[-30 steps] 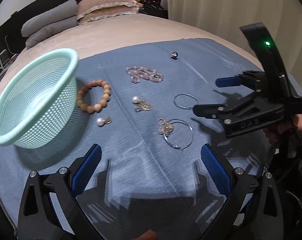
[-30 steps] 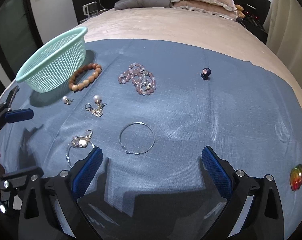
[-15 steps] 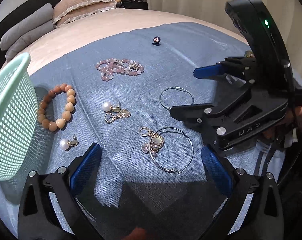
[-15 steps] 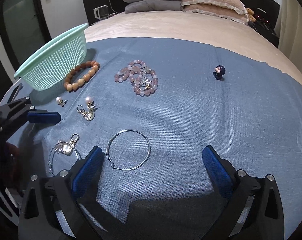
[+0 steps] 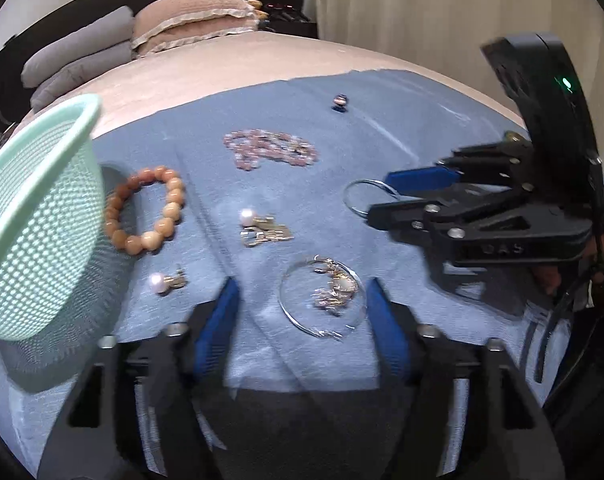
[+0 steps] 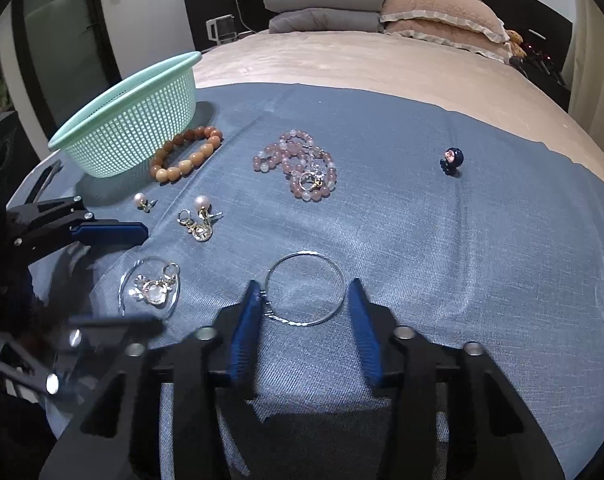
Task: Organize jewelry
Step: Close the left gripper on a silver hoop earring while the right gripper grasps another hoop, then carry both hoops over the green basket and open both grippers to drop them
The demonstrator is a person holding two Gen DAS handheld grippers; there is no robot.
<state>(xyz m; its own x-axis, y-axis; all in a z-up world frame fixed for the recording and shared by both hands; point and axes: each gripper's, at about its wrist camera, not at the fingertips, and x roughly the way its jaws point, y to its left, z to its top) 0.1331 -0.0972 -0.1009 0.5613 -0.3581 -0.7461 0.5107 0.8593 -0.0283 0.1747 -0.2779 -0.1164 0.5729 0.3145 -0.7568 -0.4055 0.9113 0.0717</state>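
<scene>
On the blue cloth, a silver hoop with a gold charm lies between the blue pads of my left gripper. Its jaws are closing; the right pad is near the hoop's rim and the left pad is apart from it. My right gripper straddles a plain silver hoop that lies flat. Its jaws are closing too, with both pads close beside the ring. In the left wrist view the right gripper covers part of the plain hoop. A mint mesh basket stands at the left.
An orange bead bracelet lies by the basket. A pink bead bracelet, two pearl earrings and a small dark figurine lie farther out. Pillows sit at the bed's head, curtains on the right.
Both grippers' jaws have narrowed from wide apart. The left gripper came down over the charm hoop and the right gripper settled around the plain hoop.
</scene>
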